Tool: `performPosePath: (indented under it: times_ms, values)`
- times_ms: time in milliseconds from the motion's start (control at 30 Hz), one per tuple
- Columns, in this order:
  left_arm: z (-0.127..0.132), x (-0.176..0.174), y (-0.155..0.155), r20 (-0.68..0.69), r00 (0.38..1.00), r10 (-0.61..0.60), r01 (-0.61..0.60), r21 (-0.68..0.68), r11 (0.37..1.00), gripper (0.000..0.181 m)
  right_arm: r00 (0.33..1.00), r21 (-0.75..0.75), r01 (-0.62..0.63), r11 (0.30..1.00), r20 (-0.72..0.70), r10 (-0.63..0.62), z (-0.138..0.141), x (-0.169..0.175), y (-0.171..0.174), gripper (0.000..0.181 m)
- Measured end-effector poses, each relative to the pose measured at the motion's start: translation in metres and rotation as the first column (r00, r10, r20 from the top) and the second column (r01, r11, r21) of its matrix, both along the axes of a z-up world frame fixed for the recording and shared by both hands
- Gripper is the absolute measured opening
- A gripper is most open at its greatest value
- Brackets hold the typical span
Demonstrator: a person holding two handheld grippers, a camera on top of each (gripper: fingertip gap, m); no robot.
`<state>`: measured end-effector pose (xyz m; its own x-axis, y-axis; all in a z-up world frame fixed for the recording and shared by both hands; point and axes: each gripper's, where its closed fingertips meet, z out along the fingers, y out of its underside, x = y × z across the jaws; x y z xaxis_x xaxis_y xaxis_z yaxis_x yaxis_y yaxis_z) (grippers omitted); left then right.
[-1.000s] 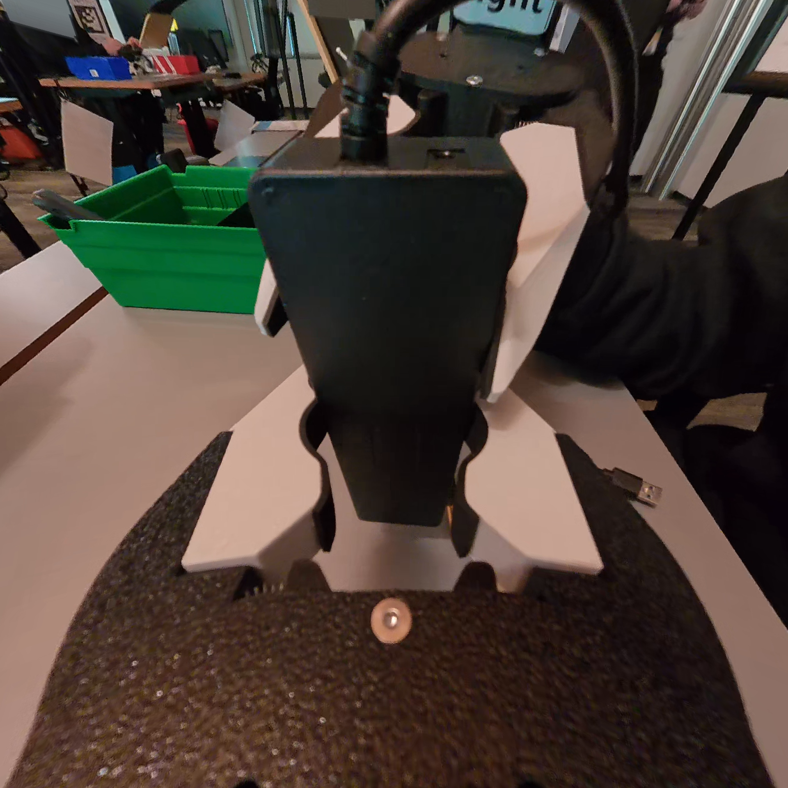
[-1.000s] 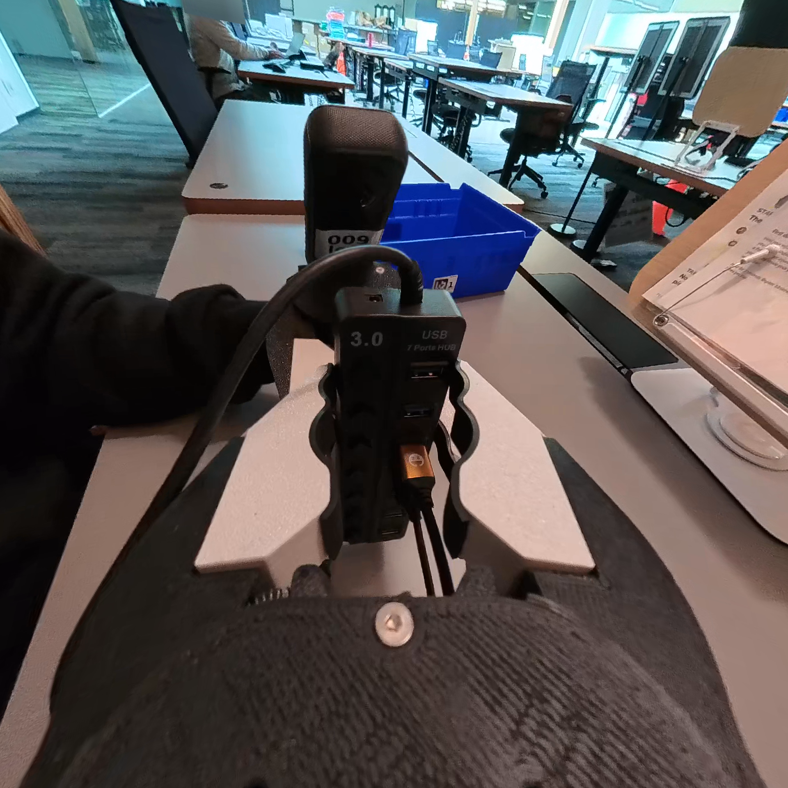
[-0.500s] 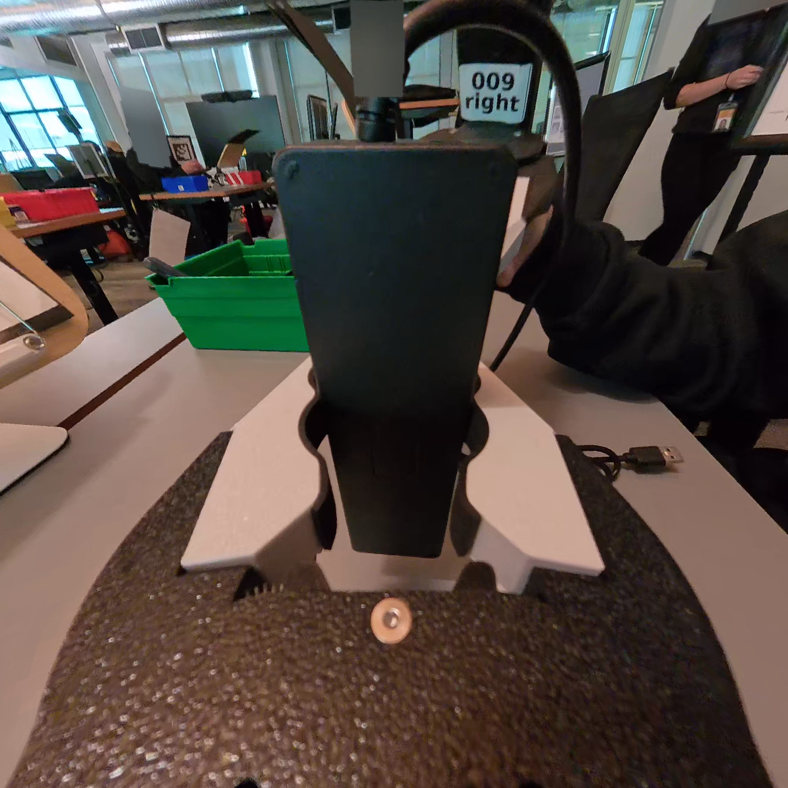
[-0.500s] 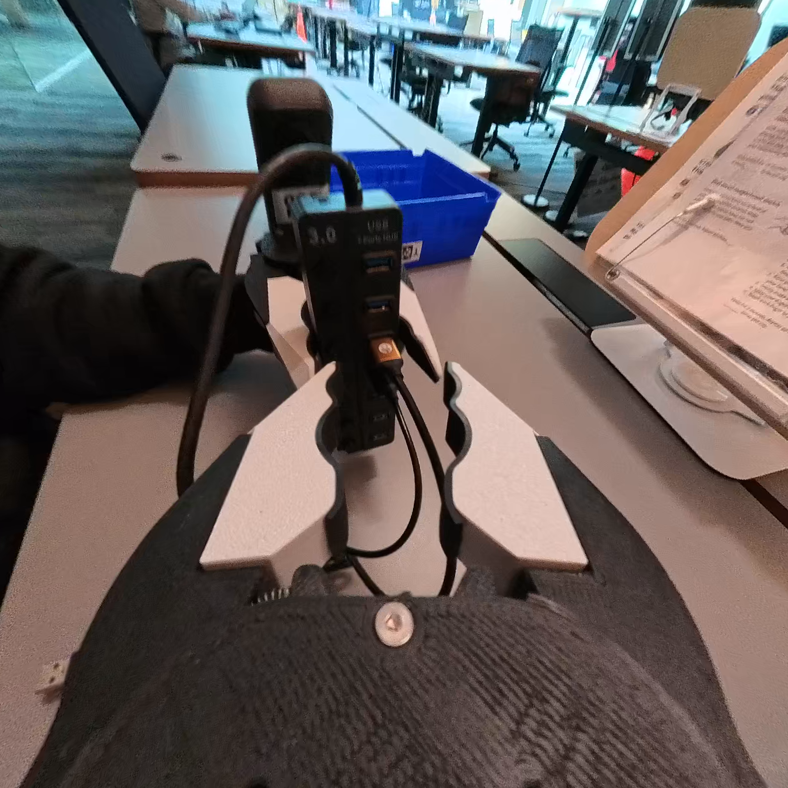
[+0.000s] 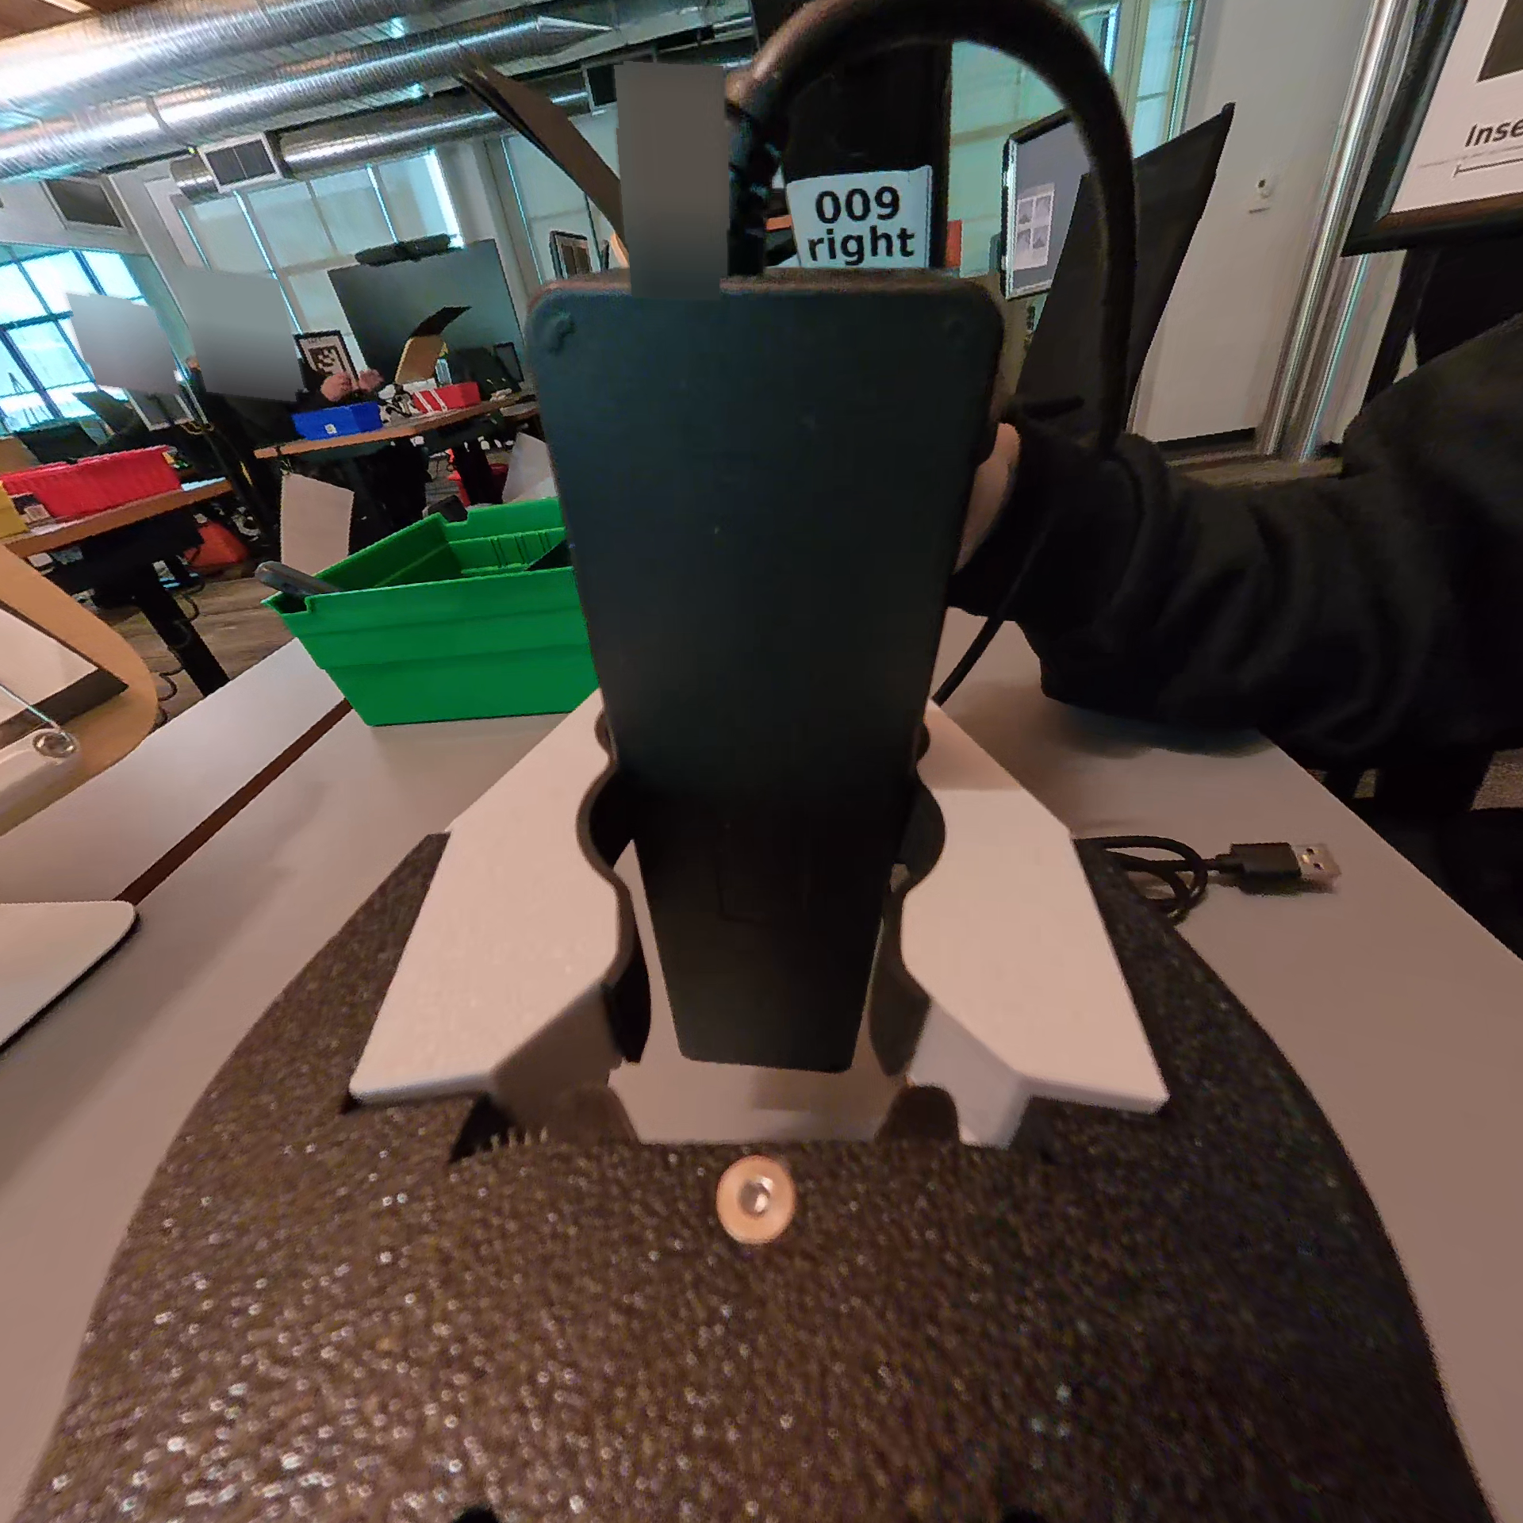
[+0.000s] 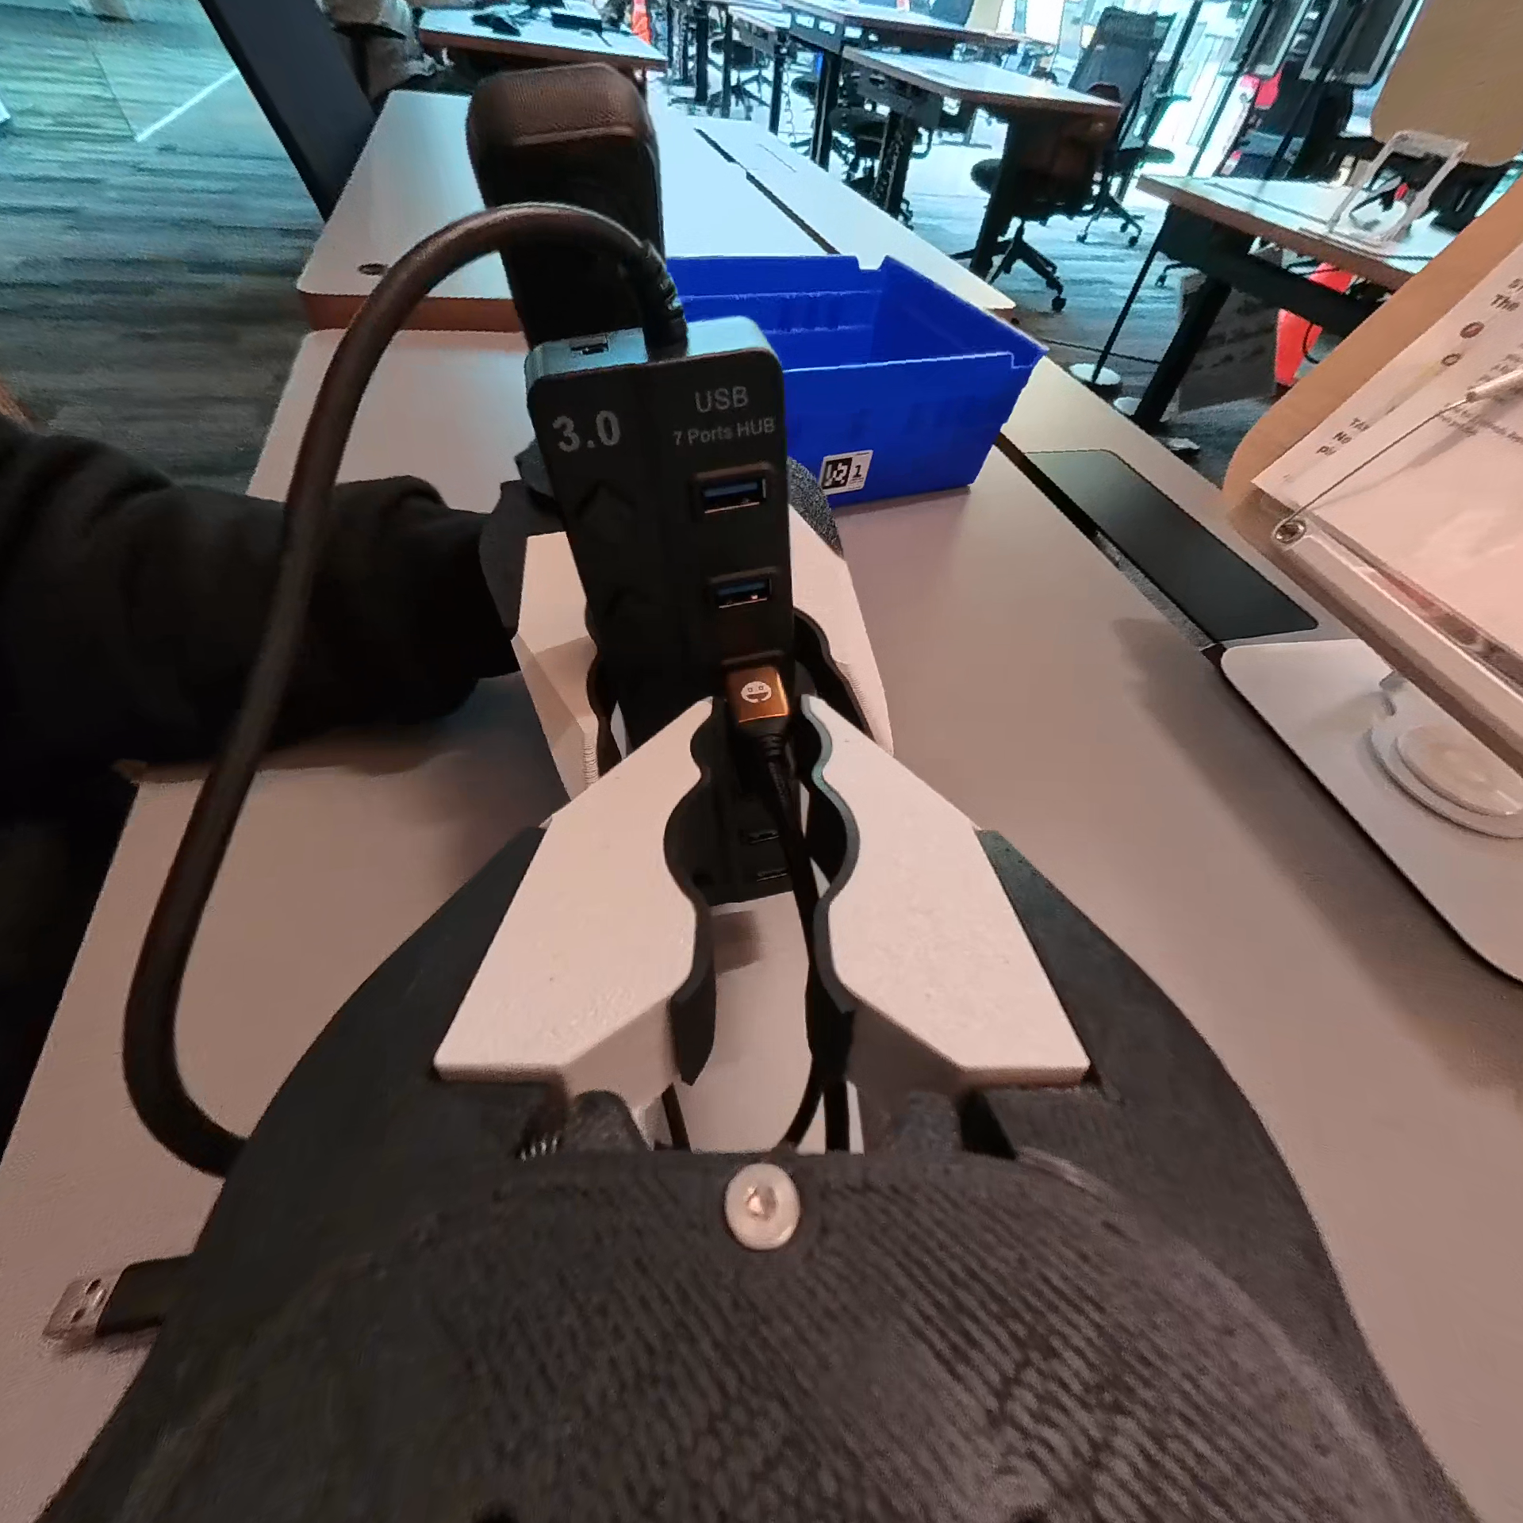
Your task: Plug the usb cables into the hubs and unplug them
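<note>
The left tool point(image 5: 762, 832) clamps the black USB hub point(image 5: 762, 626) upright above the counter point(image 5: 247, 791). The right tool point(image 6: 758, 770) is nearly closed on the orange-headed USB plug point(image 6: 754, 696) seated in the hub's third port; firm contact cannot be told.

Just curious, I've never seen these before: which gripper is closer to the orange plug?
Right. The right gripper has its tips either side of the orange plug. The left gripper clamps the hub from its back, away from the plug.

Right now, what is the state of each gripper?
Left gripper: shut on the hub.
Right gripper: shut on the orange plug's cable.
</note>
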<state>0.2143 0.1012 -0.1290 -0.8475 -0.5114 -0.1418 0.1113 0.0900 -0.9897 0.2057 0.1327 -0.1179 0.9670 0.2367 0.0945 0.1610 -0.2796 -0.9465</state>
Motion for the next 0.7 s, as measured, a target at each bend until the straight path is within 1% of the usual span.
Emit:
performPosePath:
  times_ms: [100, 133, 167, 200, 233, 267, 333, 367, 433, 467, 533, 567, 600, 633, 700]
  values:
    - [0.005, -0.005, -0.003, 0.021, 0.999, -0.028, 0.028, -0.004, 1.000, 0.063, 0.999, -0.007, -0.029, 1.000, 0.014, 0.029, 0.004, -0.004, -0.004, 0.014]
    - [0.004, -0.003, -0.001, 0.028, 1.000, -0.008, 0.008, 0.015, 1.000, 0.063, 0.999, -0.029, -0.028, 0.999, 0.031, 0.029, 0.004, -0.004, -0.007, 0.014]
    - [0.007, 0.000, 0.009, 0.038, 0.999, 0.039, -0.039, 0.004, 0.999, 0.063, 0.998, -0.054, 0.004, 0.999, 0.064, -0.001, 0.004, 0.004, -0.014, 0.014]
    - [0.017, 0.001, 0.026, 0.044, 0.996, 0.072, -0.070, -0.061, 0.996, 0.063, 0.992, -0.068, 0.072, 0.995, 0.108, -0.064, 0.007, 0.020, -0.024, 0.014]
    - [0.027, -0.002, 0.043, 0.040, 0.996, 0.085, -0.080, -0.129, 0.988, 0.063, 0.984, -0.054, 0.129, 0.990, 0.127, -0.121, 0.013, 0.036, -0.035, 0.014]
    - [0.031, -0.002, 0.057, 0.044, 0.992, 0.118, -0.110, -0.156, 0.982, 0.063, 0.980, -0.005, 0.165, 0.986, 0.113, -0.163, 0.023, 0.048, -0.046, 0.014]
    - [0.032, -0.005, 0.068, 0.049, 0.989, 0.139, -0.131, -0.150, 0.980, 0.063, 0.972, 0.138, 0.221, 0.965, 0.054, -0.230, 0.052, 0.068, -0.065, 0.014]
    - [0.033, -0.006, 0.068, 0.044, 0.990, 0.135, -0.126, -0.162, 0.979, 0.062, 0.963, 0.191, 0.251, 0.949, 0.053, -0.265, 0.065, 0.076, -0.077, 0.014]
    - [0.030, -0.004, 0.066, 0.031, 0.991, 0.130, -0.124, -0.162, 0.979, 0.062, 0.904, 0.305, 0.373, 0.876, 0.094, -0.417, 0.095, 0.099, -0.107, 0.014]
    - [0.029, -0.003, 0.064, 0.023, 0.992, 0.128, -0.123, -0.156, 0.980, 0.062, 0.866, 0.360, 0.422, 0.832, 0.111, -0.487, 0.110, 0.107, -0.124, 0.014]
    - [0.027, -0.002, 0.061, 0.017, 0.993, 0.120, -0.116, -0.157, 0.981, 0.062, 0.785, 0.495, 0.494, 0.714, 0.098, -0.611, 0.141, 0.119, -0.162, 0.014]
    - [0.026, -0.002, 0.059, 0.015, 0.993, 0.115, -0.112, -0.155, 0.982, 0.062, 0.782, 0.525, 0.487, 0.698, 0.093, -0.616, 0.152, 0.119, -0.176, 0.014]
    - [0.025, -0.001, 0.059, 0.011, 0.993, 0.119, -0.116, -0.150, 0.982, 0.062, 0.794, 0.525, 0.469, 0.711, 0.103, -0.600, 0.157, 0.117, -0.185, 0.014]
    - [0.024, 0.000, 0.058, 0.007, 0.993, 0.120, -0.118, -0.145, 0.982, 0.062, 0.788, 0.523, 0.468, 0.713, 0.119, -0.605, 0.162, 0.120, -0.194, 0.014]
    - [0.023, -0.001, 0.056, 0.003, 0.994, 0.107, -0.106, -0.147, 0.983, 0.062, 0.737, 0.517, 0.513, 0.685, 0.143, -0.660, 0.170, 0.139, -0.212, 0.013]
